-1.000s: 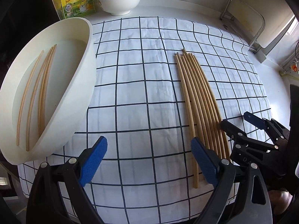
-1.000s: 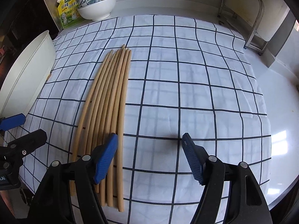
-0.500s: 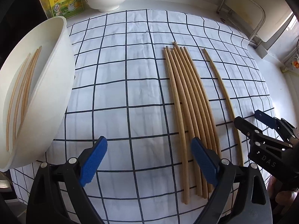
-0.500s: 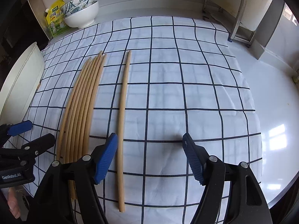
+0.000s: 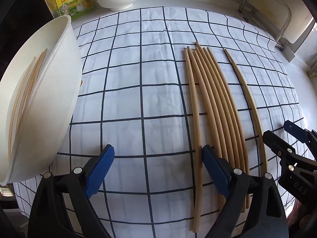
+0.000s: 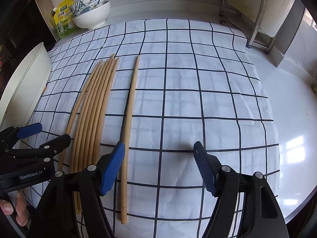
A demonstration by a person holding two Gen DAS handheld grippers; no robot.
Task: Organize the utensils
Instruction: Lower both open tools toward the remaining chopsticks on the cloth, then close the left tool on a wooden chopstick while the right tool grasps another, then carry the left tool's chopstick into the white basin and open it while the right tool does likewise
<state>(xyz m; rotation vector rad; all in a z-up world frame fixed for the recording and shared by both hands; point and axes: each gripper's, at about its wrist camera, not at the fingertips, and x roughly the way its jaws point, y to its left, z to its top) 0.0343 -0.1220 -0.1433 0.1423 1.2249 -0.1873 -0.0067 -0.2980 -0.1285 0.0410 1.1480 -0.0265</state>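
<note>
Seven chopsticks are lying on the checked cloth [image 6: 198, 91]: six bunched together [image 6: 93, 107] and one lone chopstick [image 6: 129, 115] sitting apart at their three o'clock. Three more, possibly four given the steep angle, are resting inside the one white basin [image 5: 59, 91]. At eleven o'clock, two stacked bowls [image 6: 93, 15] and one yellow-green pouch [image 6: 63, 19] are standing on the counter [image 6: 287, 138].

Checked cloth [image 6: 198, 91] on white counter [image 6: 293, 130]

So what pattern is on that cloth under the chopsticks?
The cloth is white with a dark grid of squares, clearest in the right wrist view.
</note>
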